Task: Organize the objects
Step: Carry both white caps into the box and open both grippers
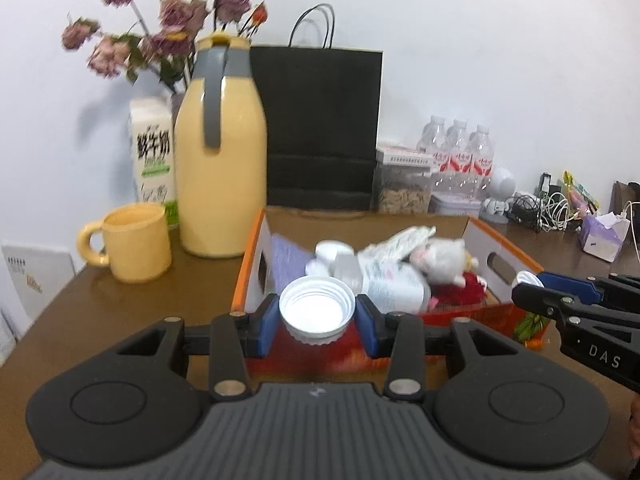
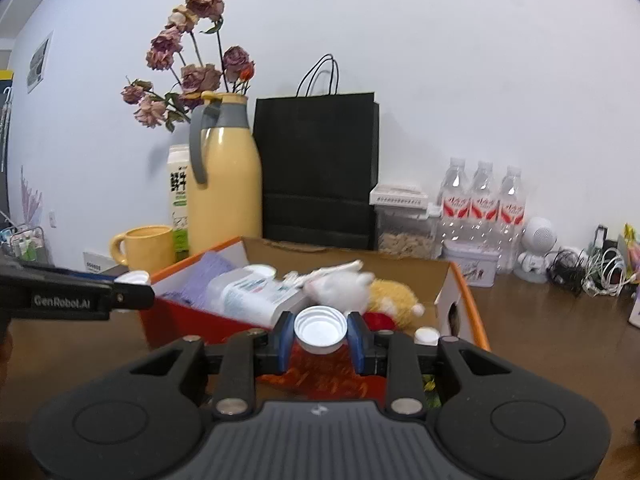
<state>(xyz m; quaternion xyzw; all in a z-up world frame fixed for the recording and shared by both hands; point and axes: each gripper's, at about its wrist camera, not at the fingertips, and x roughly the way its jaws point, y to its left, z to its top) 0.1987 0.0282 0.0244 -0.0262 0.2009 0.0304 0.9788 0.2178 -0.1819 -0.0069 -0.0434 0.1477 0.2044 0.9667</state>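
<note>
While gripped, white caps (image 1: 317,309) over box (image 1: 249,264)

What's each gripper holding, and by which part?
Left gripper: white cap, pinched across its rim. Right gripper: another white cap, same hold.

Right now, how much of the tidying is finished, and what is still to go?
Done: a bottle, a purple cloth and soft toys already lie in the box. In hand: the left tool and the right tool each grip a white lid, near the box's front edge, not yet dropped in. Left: both lids; a mug and jug stand outside the box.
</note>
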